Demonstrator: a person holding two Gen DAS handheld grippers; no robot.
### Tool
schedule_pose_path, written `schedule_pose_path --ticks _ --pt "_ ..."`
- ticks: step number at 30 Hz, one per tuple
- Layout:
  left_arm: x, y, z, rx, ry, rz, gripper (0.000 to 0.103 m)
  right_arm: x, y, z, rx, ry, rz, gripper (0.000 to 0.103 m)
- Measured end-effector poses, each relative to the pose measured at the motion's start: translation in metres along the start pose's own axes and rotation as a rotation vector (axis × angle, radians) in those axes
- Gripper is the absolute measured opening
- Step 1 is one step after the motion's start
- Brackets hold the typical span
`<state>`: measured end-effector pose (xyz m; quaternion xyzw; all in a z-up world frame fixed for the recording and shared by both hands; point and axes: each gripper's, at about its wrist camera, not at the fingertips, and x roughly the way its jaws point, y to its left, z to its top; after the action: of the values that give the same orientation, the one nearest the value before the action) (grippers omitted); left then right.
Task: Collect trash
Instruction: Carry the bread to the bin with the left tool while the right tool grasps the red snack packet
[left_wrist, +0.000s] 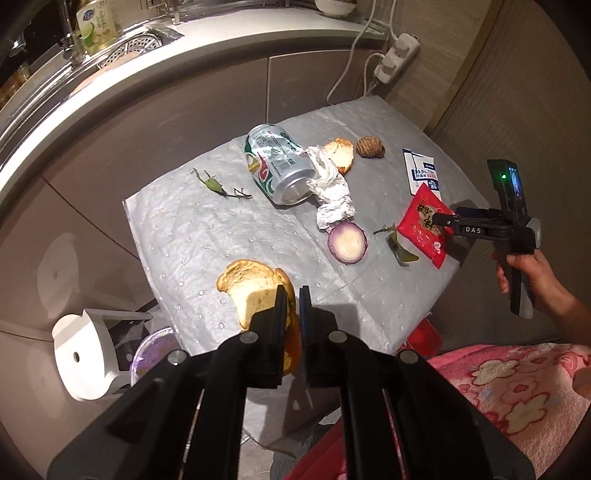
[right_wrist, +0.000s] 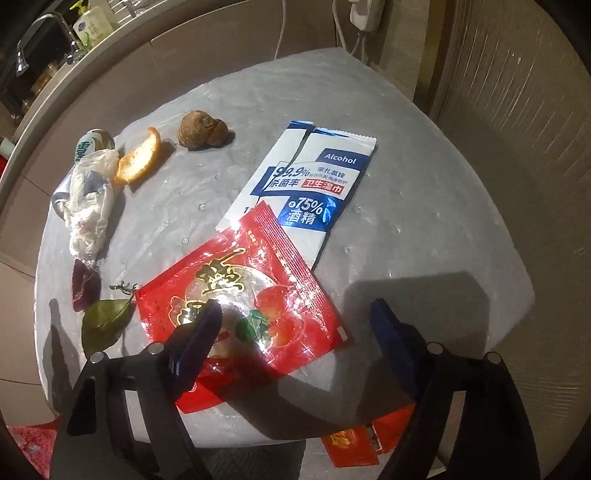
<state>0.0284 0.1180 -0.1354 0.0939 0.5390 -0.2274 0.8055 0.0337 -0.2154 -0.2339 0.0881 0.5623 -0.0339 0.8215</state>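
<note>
Kitchen cabinets and a steel sink (left_wrist: 140, 42) curve across the top of the left wrist view, above a small tabletop (left_wrist: 207, 236) draped in a silvery padded sheet and strewn with rubbish. At the bottom centre of that frame the left tool (left_wrist: 292, 295) has its fingers drawn narrow around the edge of a torn bread slice (left_wrist: 251, 288). Toward the middle of the frame a dented drink can (left_wrist: 277, 166) lies on its side, touching a crumpled tissue (left_wrist: 332, 195); a purple onion slice (left_wrist: 347, 242) sits just below the tissue, and a green stem (left_wrist: 218, 186) lies left of the can. A smaller bread piece (left_wrist: 341, 153) and a brown snail shell (left_wrist: 370, 147) rest beyond the tissue. At the right edge of the frame a bare hand (left_wrist: 524, 273) grips the handle of the right tool (right_wrist: 295, 314). In the right wrist view that tool stands wide, its left finger over a red snack wrapper (right_wrist: 251, 291) at the lower centre and its right finger over bare sheet. The wrapper overlaps a blue and white alcohol wipe packet (right_wrist: 314, 173) toward the frame's upper right. A green leaf (right_wrist: 105, 325) lies just left of the wrapper.
</note>
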Motion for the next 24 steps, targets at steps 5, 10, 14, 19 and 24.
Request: schedule_pose_path --ticks 5,10,14,19,24 --pt "-0.001 0.005 0.0 -0.023 -0.006 0.015 0.007 -0.003 -0.001 0.002 0.014 0.01 0.026 0.011" --pt "0.0 0.012 -0.001 -0.037 -0.012 0.021 0.007 -0.007 -0.004 0.005 0.044 0.005 0.042 0.001" --pt "-0.001 0.023 -0.005 -0.055 -0.011 0.024 0.007 -0.024 0.003 0.006 0.036 -0.022 0.062 0.001" --pt "-0.005 0.047 -0.017 -0.092 -0.013 0.047 0.007 -0.056 0.024 0.01 -0.012 -0.074 0.068 0.001" --pt "-0.014 0.085 -0.039 -0.159 -0.013 0.076 0.007 -0.102 0.066 0.02 -0.119 -0.15 0.073 0.001"
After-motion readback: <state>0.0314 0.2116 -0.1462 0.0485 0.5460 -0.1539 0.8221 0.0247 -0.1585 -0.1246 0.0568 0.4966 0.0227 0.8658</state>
